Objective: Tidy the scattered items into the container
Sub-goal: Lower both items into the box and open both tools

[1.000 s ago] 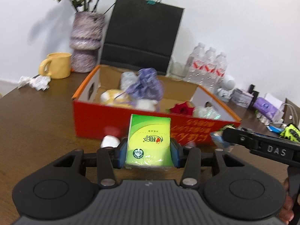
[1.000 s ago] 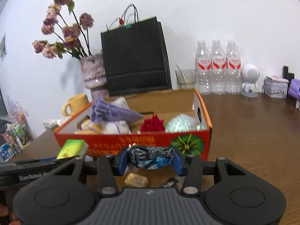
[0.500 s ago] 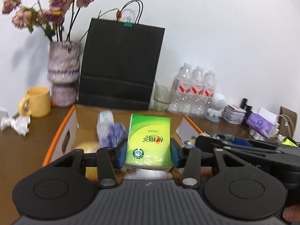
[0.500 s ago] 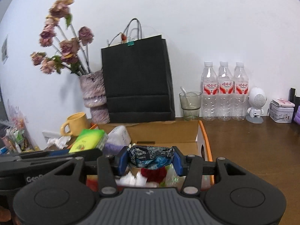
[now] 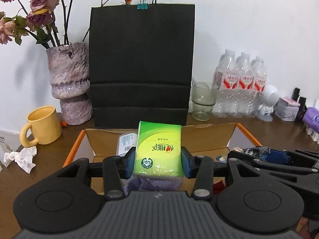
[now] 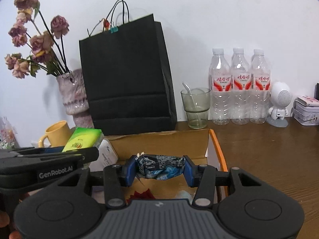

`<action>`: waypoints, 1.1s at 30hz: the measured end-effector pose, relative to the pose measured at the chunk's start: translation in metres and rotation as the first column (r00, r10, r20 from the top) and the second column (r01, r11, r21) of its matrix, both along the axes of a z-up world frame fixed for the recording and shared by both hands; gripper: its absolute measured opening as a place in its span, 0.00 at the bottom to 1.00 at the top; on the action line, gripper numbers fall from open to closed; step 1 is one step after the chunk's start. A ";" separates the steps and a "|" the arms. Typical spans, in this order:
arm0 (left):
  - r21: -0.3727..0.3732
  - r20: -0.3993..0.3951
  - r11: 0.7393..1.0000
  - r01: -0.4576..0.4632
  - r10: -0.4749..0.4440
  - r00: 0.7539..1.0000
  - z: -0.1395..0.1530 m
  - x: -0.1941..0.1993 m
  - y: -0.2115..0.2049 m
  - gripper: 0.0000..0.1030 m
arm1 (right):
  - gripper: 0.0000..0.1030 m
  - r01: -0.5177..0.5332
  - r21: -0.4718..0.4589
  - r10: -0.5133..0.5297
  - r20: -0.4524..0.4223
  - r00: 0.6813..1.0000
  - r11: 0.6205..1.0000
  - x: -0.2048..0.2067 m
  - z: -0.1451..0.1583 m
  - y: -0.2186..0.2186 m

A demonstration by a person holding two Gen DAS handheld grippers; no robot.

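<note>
My left gripper [image 5: 158, 164] is shut on a green tissue pack [image 5: 158, 149], held upright over the open orange cardboard box [image 5: 211, 137]. My right gripper [image 6: 160, 172] is shut on a crumpled dark blue snack wrapper [image 6: 160, 167], also above the box [image 6: 216, 145]. In the right wrist view the left gripper [image 6: 65, 157] with the tissue pack [image 6: 83, 139] comes in from the left. In the left wrist view the right gripper [image 5: 259, 153] shows at the right. Inside the box lie a purple pouch [image 5: 151, 185], a white packet [image 5: 127, 142] and a red item [image 6: 142, 194].
Behind the box stand a black paper bag [image 5: 139, 63], a vase of dried roses [image 5: 69, 83], a yellow mug [image 5: 42, 127], a glass [image 5: 202, 101] and three water bottles [image 6: 239, 87]. Crumpled paper [image 5: 22, 156] lies left. A white figurine [image 6: 279, 103] and a tin [image 6: 307, 111] sit right.
Both grippers moved forward and a little up, from in front of the box's near wall to above its inside, each still holding its item. The box's front wall has dropped out of view.
</note>
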State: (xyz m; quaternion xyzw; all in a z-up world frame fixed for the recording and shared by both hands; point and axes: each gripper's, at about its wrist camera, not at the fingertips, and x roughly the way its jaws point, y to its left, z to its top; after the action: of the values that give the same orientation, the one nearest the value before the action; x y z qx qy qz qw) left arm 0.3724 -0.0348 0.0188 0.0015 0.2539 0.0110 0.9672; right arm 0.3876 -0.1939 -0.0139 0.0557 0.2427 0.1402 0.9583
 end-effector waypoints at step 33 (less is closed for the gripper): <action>-0.011 -0.009 0.985 -0.173 0.173 0.985 0.010 -0.038 0.037 1.00 | 1.00 0.003 -0.006 -0.004 -0.070 0.998 1.000 -0.010 0.013 0.000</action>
State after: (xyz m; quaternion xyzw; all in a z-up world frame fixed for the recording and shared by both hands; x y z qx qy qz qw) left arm 0.3345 0.0024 0.0288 -0.0259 0.2571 0.0933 0.9615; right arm 0.3776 -0.1942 -0.0013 0.0582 0.2764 0.1357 0.9496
